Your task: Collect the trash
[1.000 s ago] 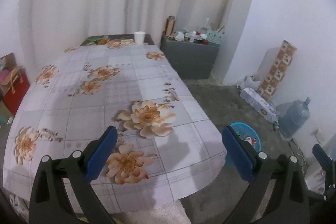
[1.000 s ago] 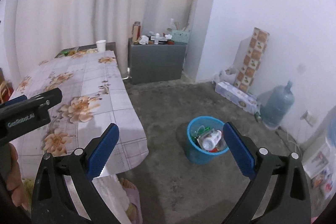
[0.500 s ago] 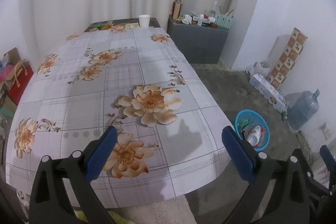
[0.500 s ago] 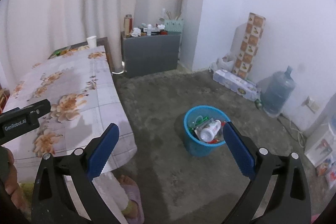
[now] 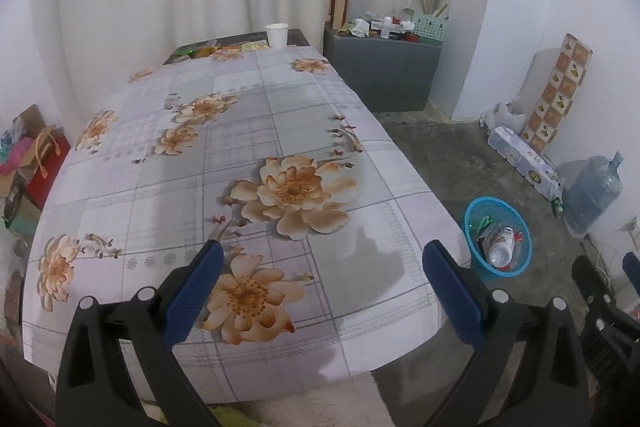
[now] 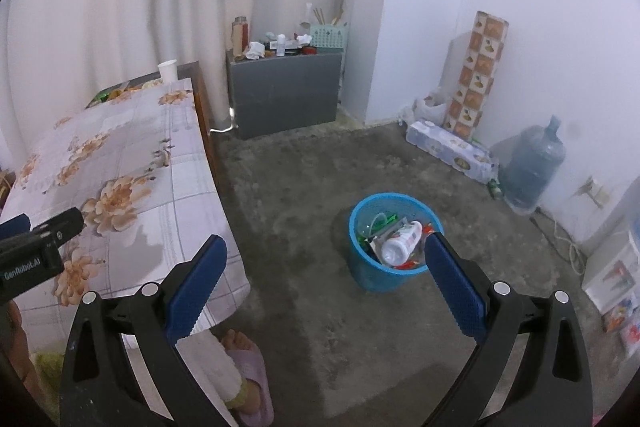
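Two grippers are seen, each with blue-padded jaws spread wide and nothing held between them. The left gripper (image 5: 322, 283) is held over the near end of a table (image 5: 248, 131) covered by a grey checked cloth printed with tan flowers. The right gripper (image 6: 326, 277) is held above the concrete floor (image 6: 304, 187), with the table's corner to its left and a foot in a lilac slipper (image 6: 250, 367) below its left finger.

The trash is found in a blue mesh bin (image 6: 370, 277) standing on the floor, just ahead of the right gripper's right finger and touching it in the picture only. A white plastic bottle (image 6: 400, 243) with a printed label is seen lying on its side on top, its open mouth turned toward the camera; beneath it, green and red wrappers and a silvery packet are packed together. From the left gripper, the same bin (image 5: 476, 227) is seen to the right, down beside the table's edge.

Well ahead of the left gripper, at the table's far end, a white paper cup (image 5: 277, 35) stands upright, with some small green and yellow scraps (image 5: 212, 49) lying to its left; what they are cannot be told. Beyond the table a grey cabinet (image 6: 286, 95) with clutter on top is set against the curtain, and a water jug (image 6: 534, 163) stands by the right wall.
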Demonstrator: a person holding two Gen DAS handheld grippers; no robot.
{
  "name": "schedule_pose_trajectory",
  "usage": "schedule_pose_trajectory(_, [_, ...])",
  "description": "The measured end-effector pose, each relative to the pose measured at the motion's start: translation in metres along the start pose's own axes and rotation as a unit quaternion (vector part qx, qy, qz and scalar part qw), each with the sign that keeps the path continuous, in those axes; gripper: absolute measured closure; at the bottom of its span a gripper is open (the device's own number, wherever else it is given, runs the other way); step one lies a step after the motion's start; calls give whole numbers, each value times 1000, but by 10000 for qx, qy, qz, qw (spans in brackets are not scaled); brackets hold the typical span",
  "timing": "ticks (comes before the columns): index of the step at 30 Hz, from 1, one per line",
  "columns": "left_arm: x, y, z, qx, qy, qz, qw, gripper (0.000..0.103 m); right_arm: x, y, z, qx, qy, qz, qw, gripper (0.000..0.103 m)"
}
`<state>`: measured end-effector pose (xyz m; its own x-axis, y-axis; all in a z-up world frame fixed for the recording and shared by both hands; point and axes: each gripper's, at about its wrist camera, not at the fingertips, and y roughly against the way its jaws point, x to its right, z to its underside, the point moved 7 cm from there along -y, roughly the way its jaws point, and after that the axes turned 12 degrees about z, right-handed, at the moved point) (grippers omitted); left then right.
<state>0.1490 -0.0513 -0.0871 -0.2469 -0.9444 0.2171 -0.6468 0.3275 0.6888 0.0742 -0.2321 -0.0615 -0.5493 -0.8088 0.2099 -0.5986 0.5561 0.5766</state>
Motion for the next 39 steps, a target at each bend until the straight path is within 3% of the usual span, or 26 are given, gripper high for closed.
schedule_pose_trajectory(15, [-13, 6, -1, 71, -44, -170, 9998, 5, 1, 1, -2, -34, -7, -38, 10000, 8])
schedule_pose_trajectory(26, [-34, 17, -3, 135, -107, -512, 9985, 5, 9, -1, 1, 32, -80, -45, 10000, 8])
schedule_pose_trajectory(39, [-27, 23, -2, 167, -336, -549, 9978, 5, 17, 1, -1, 4, -185, 0, 9998, 8])
